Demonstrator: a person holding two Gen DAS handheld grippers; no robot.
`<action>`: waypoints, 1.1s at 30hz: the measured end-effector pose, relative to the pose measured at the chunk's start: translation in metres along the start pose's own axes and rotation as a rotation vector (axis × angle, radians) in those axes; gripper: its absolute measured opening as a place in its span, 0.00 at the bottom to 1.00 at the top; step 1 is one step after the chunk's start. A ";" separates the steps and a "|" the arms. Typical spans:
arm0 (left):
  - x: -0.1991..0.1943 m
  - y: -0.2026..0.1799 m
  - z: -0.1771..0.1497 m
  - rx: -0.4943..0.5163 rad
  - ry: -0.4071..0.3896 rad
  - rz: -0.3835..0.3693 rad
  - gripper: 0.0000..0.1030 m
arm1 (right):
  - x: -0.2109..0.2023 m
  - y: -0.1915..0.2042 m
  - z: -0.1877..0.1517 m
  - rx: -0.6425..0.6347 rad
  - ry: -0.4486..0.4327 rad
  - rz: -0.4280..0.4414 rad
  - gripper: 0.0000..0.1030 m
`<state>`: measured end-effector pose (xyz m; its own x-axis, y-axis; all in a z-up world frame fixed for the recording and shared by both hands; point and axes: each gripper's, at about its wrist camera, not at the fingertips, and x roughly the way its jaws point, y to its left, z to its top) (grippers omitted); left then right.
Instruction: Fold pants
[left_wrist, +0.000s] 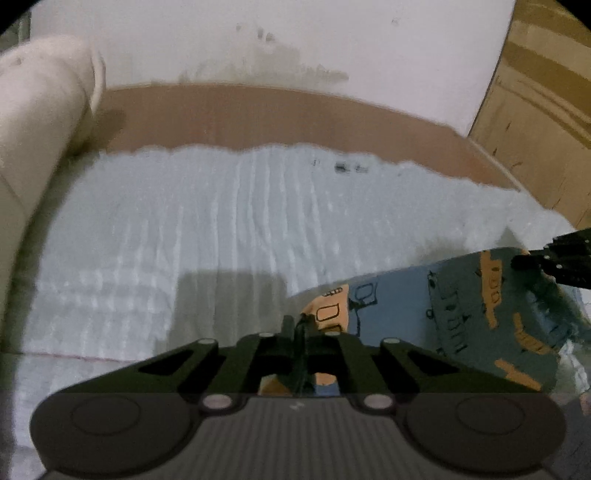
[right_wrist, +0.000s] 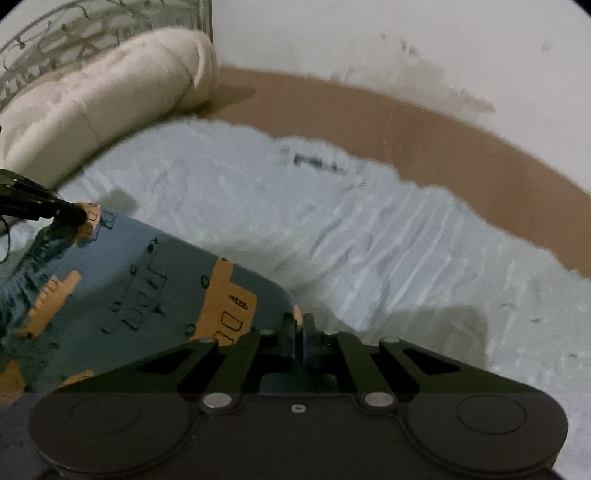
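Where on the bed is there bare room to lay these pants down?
Bare white bedspread lies between the pants, the cream pillow and the brown headboard. Crowded only by the pants, pinched by left gripper and right gripper.

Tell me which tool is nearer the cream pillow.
Left. The left tool grips the pants at the corner just below the pillow; the right tool grips the opposite corner, farther away.

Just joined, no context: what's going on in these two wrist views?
A person is folding printed pants on a pale ribbed blanket, with a handheld gripper in each hand. The left gripper is shut on one corner of the fabric, and the right gripper is shut on the other corner. The edge between them looks lifted off the blanket. A cream cushion lies at the far left by the wall.
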<state>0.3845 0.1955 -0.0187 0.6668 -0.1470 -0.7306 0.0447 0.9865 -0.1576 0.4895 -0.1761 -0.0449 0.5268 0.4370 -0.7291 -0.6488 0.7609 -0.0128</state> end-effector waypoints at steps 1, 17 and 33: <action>-0.011 -0.003 -0.001 0.011 -0.026 0.002 0.04 | -0.013 0.004 -0.002 -0.009 -0.027 -0.013 0.02; -0.163 -0.064 -0.081 0.141 -0.281 0.013 0.01 | -0.206 0.115 -0.108 -0.092 -0.269 -0.143 0.00; -0.177 -0.100 -0.195 0.187 -0.188 0.062 0.01 | -0.232 0.218 -0.244 -0.029 -0.237 -0.258 0.00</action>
<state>0.1173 0.1091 -0.0034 0.7981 -0.0868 -0.5962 0.1244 0.9920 0.0221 0.0916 -0.2287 -0.0456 0.7860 0.3335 -0.5206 -0.4910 0.8484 -0.1979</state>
